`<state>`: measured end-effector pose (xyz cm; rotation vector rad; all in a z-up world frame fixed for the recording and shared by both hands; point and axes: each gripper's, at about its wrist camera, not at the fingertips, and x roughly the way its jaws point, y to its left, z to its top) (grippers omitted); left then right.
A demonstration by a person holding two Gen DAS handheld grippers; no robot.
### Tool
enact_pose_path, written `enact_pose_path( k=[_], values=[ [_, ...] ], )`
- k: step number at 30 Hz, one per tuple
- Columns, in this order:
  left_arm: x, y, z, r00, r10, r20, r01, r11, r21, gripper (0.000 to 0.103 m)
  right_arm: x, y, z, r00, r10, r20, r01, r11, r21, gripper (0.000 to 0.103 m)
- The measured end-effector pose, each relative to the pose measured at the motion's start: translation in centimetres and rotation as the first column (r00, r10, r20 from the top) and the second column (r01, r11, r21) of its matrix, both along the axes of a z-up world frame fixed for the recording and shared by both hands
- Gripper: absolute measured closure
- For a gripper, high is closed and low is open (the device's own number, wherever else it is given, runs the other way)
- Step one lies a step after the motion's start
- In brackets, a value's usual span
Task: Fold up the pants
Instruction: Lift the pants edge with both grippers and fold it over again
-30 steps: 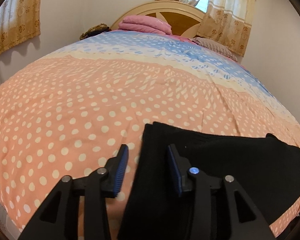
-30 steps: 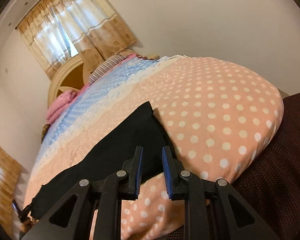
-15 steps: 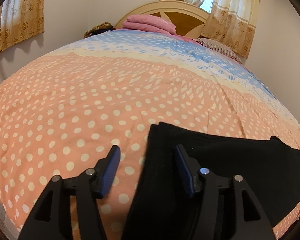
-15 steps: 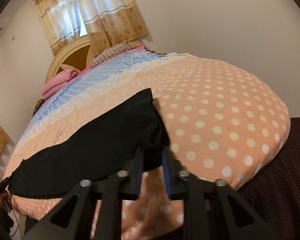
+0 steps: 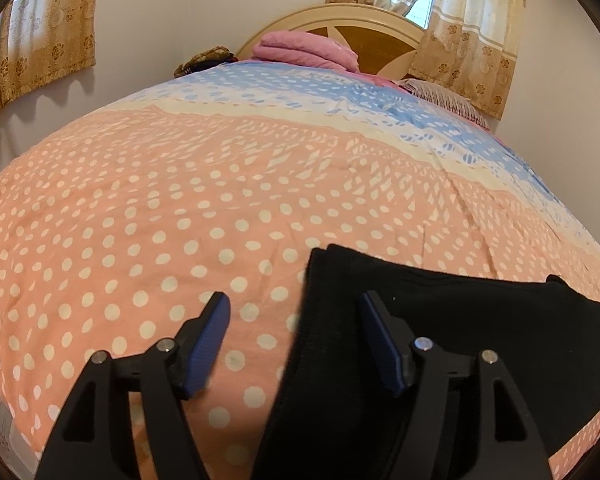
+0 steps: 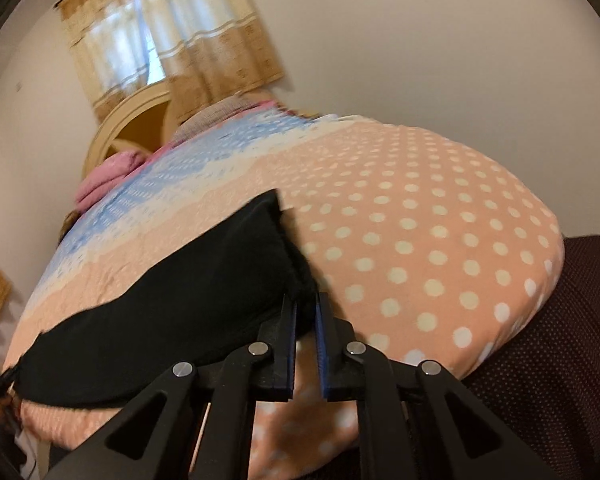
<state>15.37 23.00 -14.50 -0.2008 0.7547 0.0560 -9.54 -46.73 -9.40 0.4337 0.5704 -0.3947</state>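
Left wrist view, left to right:
- Beige curtain with brown flower print [image 5: 40, 40], hanging at the left wall.
- Peach bedspread with white polka dots [image 5: 140, 208], changing to cream and blue bands toward the head of the bed.
- Left gripper, black frame with blue pads [image 5: 296, 344]: jaws spread and opening. The edge of the cloth lies between them; the left pad stands clear over the bedspread, and the right pad is over the cloth, contact not clear.
- Black folded pants [image 5: 440, 320], flat on the near right part of the bed.
- Folded pink blanket [image 5: 304, 50], at the cream wooden headboard [image 5: 360, 20].

Right wrist view, left to right:
- Same black pants [image 6: 172, 304], a long band running across the bed.
- Right gripper [image 6: 306, 320]: jaws nearly together, opening slightly, the pants' corner pinched between the tips.
- Dark maroon dotted fabric [image 6: 548, 340], at the lower right beside the bed.

No brand, label or readable writing is visible.
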Motion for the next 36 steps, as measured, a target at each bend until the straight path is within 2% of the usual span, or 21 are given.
enact_pose_path(
  k=[1, 3, 5, 8, 10, 12, 14, 15, 17, 19, 21, 23, 25, 30, 32, 34, 36],
  values=[
    [-0.1, 0.1, 0.2, 1.0, -0.001, 0.002, 0.001, 1.0, -0.003, 0.033, -0.5, 0.2, 0.4, 0.999, -0.032, 0.001, 0.032, 0.999, -0.03, 0.075],
    [-0.6, 0.3, 0.7, 1.0, 0.007, 0.008, -0.007, 1.0, -0.011, 0.033, -1.4, 0.2, 1.4, 0.997, -0.071, 0.024, 0.072, 0.995, -0.065, 0.058],
    [-1.5, 0.3, 1.7, 0.999, 0.012, 0.04, -0.012, 1.0, -0.015, 0.033, -2.0, 0.4, 2.7, 0.994, -0.067, 0.082, 0.073, 0.995, -0.074, 0.058],
    [-2.6, -0.7, 3.7, 0.996, 0.005, 0.094, -0.008, 0.999, 0.035, 0.033, -0.8, 1.2, 3.5, 0.992, 0.01, 0.124, -0.003, 0.998, -0.058, 0.058],
    [-3.1, -2.5, 5.2, 0.991, -0.027, 0.133, 0.017, 0.997, 0.075, 0.032, 1.2, 2.2, 3.4, 0.991, 0.069, 0.118, -0.06, 0.995, -0.074, 0.058],
    [-3.3, -4.6, 6.5, 0.983, -0.077, 0.168, 0.06, 0.993, 0.1, 0.025, 3.3, 3.2, 2.7, 0.991, 0.101, 0.086, -0.094, 0.992, -0.081, 0.058],
    [-3.6, -7.8, 7.3, 0.97, -0.15, 0.193, 0.127, 0.984, 0.125, 0.017, 4.8, 3.6, 1.4, 0.99, 0.132, 0.042, -0.131, 0.991, -0.025, 0.058],
    [-3.5, -9.0, 7.5, 0.964, -0.185, 0.193, 0.163, 0.979, 0.126, 0.017, 5.1, 3.8, 0.7, 0.989, 0.146, 0.023, -0.146, 0.989, -0.002, 0.058],
    [-3.4, -11.8, 7.2, 0.95, -0.255, 0.181, 0.235, 0.964, 0.123, 0.016, 5.8, 3.9, -1.3, 0.988, 0.14, -0.069, -0.14, 0.99, 0.013, 0.06],
    [-3.0, -14.1, 6.1, 0.942, -0.303, 0.145, 0.287, 0.95, 0.121, 0.016, 5.0, 4.0, -1.8, 0.986, 0.155, -0.056, -0.154, 0.988, 0.02, 0.062],
    [-2.8, -15.7, 5.0, 0.937, -0.329, 0.117, 0.314, 0.941, 0.124, 0.016, 4.7, 4.0, -1.6, 0.982, 0.174, -0.077, -0.173, 0.985, 0.022, 0.062],
    [-2.7, -16.8, 3.7, 0.936, -0.342, 0.087, 0.33, 0.935, 0.132, 0.016, 4.2, 3.7, -1.2, 0.983, 0.174, -0.054, -0.172, 0.984, 0.038, 0.062],
    [-3.0, -17.4, 2.6, 0.937, -0.344, 0.057, 0.333, 0.931, 0.15, 0.016, 2.9, 2.7, -0.8, 0.991, 0.133, 0.014, -0.133, 0.99, 0.047, 0.06],
    [-4.7, -16.6, 1.1, 0.952, -0.303, 0.038, 0.296, 0.946, 0.134, 0.016, -1.1, 0.2, 0.9, 0.988, 0.002, 0.153, -0.018, 0.995, 0.101, 0.06],
    [-5.2, -15.8, 0.5, 0.96, -0.278, 0.043, 0.272, 0.957, 0.104, 0.014, -1.5, -0.4, 1.0, 0.987, -0.016, 0.16, -0.004, 0.992, 0.128, 0.06],
    [-5.5, -15.2, 0.1, 0.966, -0.253, 0.057, 0.25, 0.967, 0.058, 0.012, -1.3, -0.7, 0.3, 0.991, -0.019, 0.13, 0.0, 0.99, 0.143, 0.06],
    [-5.8, -15.3, 0.0, 0.967, -0.246, 0.066, 0.243, 0.968, 0.055, 0.012, -1.2, -0.9, -0.4, 0.993, -0.04, 0.108, 0.023, 0.988, 0.151, 0.06]
  ],
)
